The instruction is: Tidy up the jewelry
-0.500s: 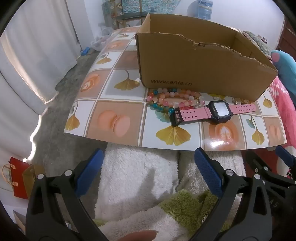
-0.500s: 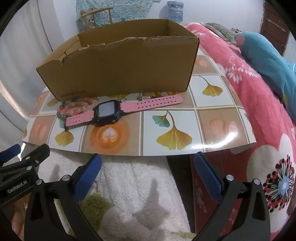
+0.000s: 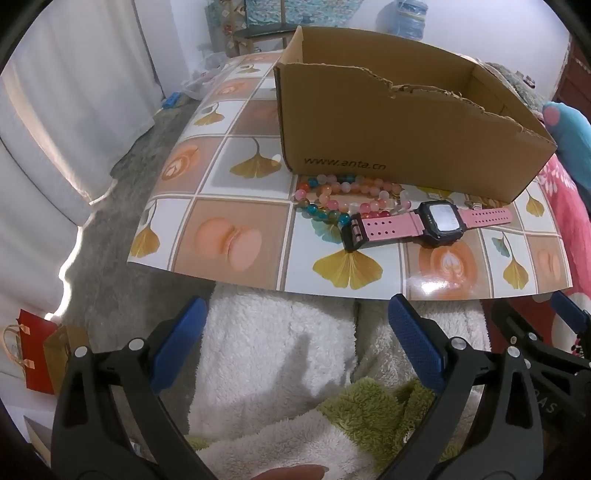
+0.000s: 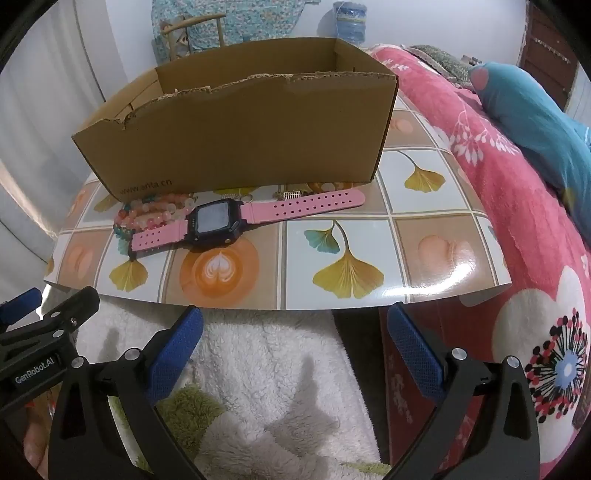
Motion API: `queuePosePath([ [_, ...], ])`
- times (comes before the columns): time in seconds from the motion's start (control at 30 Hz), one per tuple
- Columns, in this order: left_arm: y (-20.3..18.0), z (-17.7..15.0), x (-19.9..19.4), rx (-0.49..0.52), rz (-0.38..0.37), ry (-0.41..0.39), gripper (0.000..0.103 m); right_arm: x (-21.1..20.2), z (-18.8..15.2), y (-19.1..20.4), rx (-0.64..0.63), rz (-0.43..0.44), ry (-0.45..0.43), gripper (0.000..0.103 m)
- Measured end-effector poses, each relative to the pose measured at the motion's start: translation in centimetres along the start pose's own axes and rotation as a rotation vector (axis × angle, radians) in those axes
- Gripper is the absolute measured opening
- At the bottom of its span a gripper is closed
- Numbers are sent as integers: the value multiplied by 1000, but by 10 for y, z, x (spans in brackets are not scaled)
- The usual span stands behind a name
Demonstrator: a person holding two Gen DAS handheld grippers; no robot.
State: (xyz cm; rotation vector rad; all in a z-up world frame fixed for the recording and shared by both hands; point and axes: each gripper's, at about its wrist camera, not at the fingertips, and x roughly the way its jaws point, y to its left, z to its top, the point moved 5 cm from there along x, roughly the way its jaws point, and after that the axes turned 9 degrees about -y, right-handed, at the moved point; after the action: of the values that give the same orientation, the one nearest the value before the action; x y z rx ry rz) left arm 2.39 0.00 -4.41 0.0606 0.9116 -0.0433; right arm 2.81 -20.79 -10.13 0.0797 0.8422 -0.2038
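A pink-strapped watch (image 3: 428, 221) (image 4: 236, 219) with a black case lies flat on a tiled-print mat (image 3: 236, 236) (image 4: 436, 254), just in front of an open brown cardboard box (image 3: 399, 125) (image 4: 240, 136). Coloured bead bracelets (image 3: 343, 197) (image 4: 151, 216) lie bunched beside the watch's buckle end, against the box. A small metal piece (image 4: 293, 194) shows behind the strap. My left gripper (image 3: 295, 347) hangs open over white fleece, short of the mat's near edge. My right gripper (image 4: 295, 347) is likewise open and empty, below the mat edge.
White and green fleece (image 3: 280, 354) lies under both grippers. A red floral quilt (image 4: 517, 206) and a teal cushion (image 4: 532, 110) lie right of the mat. Red and gold paper bags (image 3: 40, 354) stand on the floor at the left. A water jug (image 4: 351, 22) stands at the back.
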Motion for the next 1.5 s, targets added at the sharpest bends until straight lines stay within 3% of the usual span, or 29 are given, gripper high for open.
queuePosePath([
  [1.5, 3, 0, 1, -3, -6, -1, 96, -4, 3, -2, -23, -25, -8, 97],
])
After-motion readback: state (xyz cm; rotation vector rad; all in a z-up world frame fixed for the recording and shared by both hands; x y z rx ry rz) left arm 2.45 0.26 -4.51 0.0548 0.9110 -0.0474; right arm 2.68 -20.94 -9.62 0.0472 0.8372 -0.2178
